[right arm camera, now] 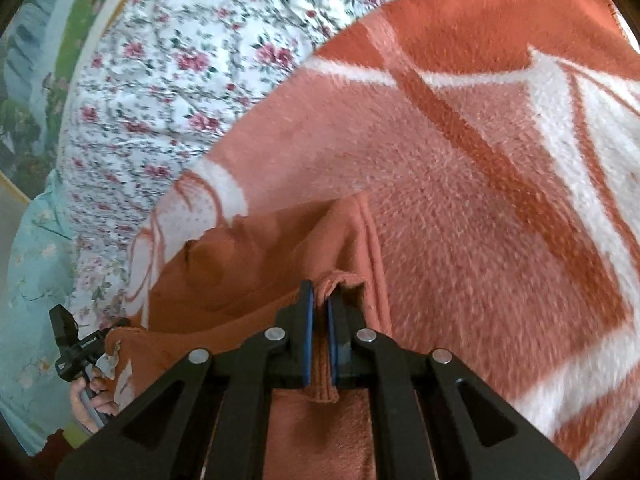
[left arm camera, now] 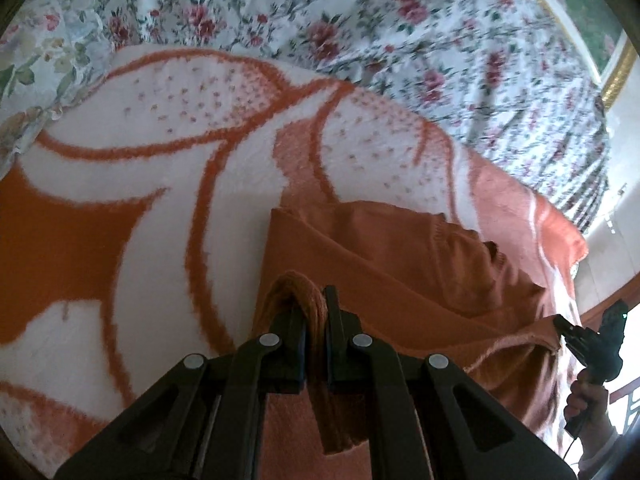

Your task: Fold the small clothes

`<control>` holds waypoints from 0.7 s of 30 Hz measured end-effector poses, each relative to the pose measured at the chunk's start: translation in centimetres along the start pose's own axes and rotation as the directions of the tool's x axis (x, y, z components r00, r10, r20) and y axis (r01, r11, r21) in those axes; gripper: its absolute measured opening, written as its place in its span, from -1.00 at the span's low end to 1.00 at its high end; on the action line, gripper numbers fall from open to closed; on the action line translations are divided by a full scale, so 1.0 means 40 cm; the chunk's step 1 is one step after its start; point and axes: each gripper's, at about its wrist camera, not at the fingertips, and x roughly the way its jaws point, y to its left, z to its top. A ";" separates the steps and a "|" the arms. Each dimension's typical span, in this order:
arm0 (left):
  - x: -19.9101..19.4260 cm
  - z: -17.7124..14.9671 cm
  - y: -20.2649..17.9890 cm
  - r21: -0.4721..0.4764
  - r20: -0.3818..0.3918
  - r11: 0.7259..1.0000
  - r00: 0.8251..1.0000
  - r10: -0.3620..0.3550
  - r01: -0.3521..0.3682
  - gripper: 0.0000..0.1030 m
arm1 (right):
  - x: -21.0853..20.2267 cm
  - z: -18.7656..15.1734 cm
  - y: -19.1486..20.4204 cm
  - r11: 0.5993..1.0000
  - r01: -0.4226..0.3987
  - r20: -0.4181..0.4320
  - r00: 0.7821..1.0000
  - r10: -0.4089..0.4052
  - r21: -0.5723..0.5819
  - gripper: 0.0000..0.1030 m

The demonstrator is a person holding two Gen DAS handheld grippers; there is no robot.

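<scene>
Both grippers point steeply down at an orange-and-white plush blanket (right arm camera: 500, 168) spread over a floral bedsheet (left arm camera: 400, 20). The left gripper (left arm camera: 315, 312) is clamped on a bunched ribbed edge of the orange knit sweater (left arm camera: 400, 264), its jaws nearly together with the cloth between them. The right gripper (right arm camera: 320, 308) pinches another edge of the same sweater, which stretches between the two above the blanket. The person's right hand (left arm camera: 588, 396) grips its handle at the left-wrist view's edge.
</scene>
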 end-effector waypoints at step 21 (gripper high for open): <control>-0.090 -0.127 -0.074 0.012 -0.062 0.992 0.991 -0.121 0.122 -0.12 | -0.089 0.020 0.141 0.985 0.042 0.044 0.998 -0.035 -0.167 0.14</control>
